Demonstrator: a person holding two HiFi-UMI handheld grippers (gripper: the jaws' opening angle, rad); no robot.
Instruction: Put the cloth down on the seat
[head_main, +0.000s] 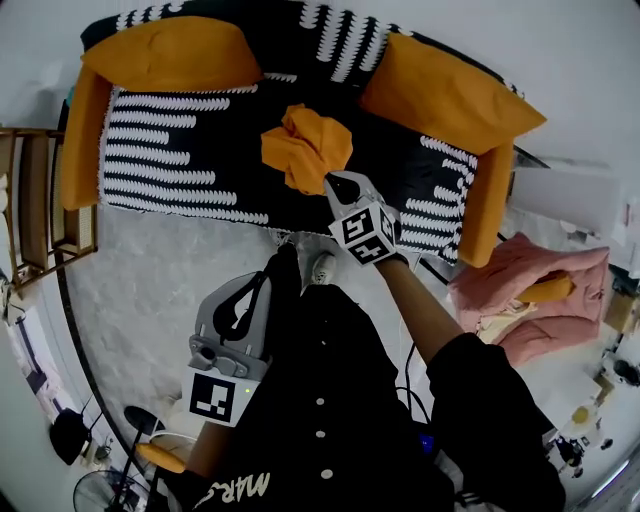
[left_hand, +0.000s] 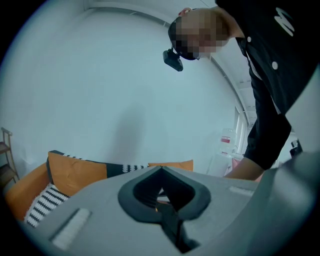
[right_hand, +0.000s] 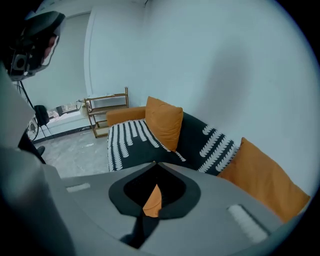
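The task looks nearly done but not finished. The right claw (head_main: 336, 184) reaches out over the sofa and is clamped on a corner of the orange cloth (head_main: 305, 148). In the right gripper view a fold of that cloth (right_hand: 153, 200) sits pinched between the jaws. The cloth lies over the middle of the seat (head_main: 190, 140), between the two orange cushions (head_main: 172, 52). It probably already rests on the upholstery, though the steep downward view does not settle whether it touches or hangs just above. What is left is lowering it fully, if needed, and letting go.

The cloth is a soft, crumpled bundle, bunched into loose folds rather than spread flat.

The left claw (head_main: 262, 283) is held back near the person's body, jaws together on nothing.
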